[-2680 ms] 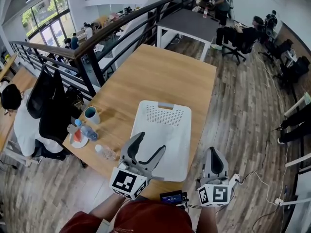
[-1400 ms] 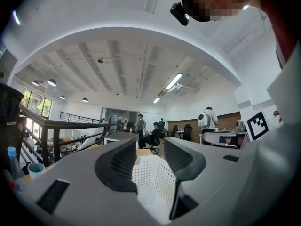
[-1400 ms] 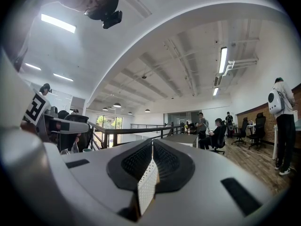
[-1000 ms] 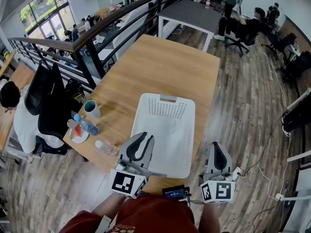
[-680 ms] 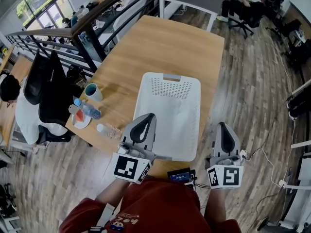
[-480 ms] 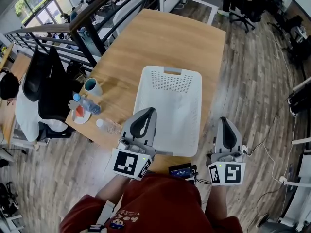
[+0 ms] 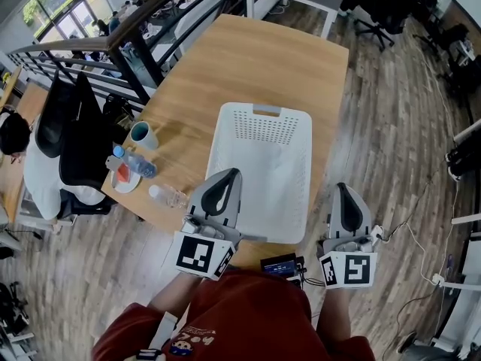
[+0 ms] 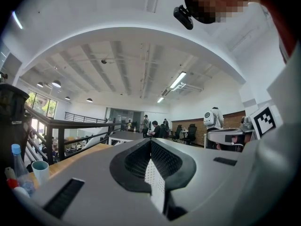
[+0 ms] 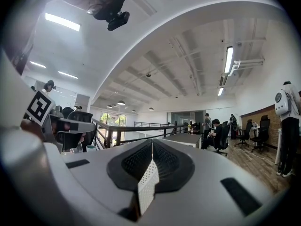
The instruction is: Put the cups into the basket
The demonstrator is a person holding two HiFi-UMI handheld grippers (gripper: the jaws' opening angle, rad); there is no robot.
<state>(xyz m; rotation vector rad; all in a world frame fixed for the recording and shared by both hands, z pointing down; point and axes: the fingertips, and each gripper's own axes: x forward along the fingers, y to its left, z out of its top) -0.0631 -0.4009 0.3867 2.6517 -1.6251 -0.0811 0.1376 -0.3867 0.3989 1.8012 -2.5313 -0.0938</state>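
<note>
Left gripper (image 7: 229, 177) jaws closed on nothing, over the near-left corner of the basket (image 7: 263, 111); right gripper (image 7: 344, 192) jaws likewise closed, empty; cup (image 7: 142, 134) stands on the counter (image 7: 255, 59), left of the basket

We wear a dark red top (image 7: 248, 318) with sleeves of the same red and a small print (image 7: 184, 346) low on the front. The left gripper (image 7: 229, 175) and the right gripper (image 7: 342, 189) are pale grey, with rounded jaws lined in black dotted pads (image 8: 134, 161). The left cube (image 7: 201, 254) and the right cube (image 7: 347, 269) are white, with black square markers.
</note>
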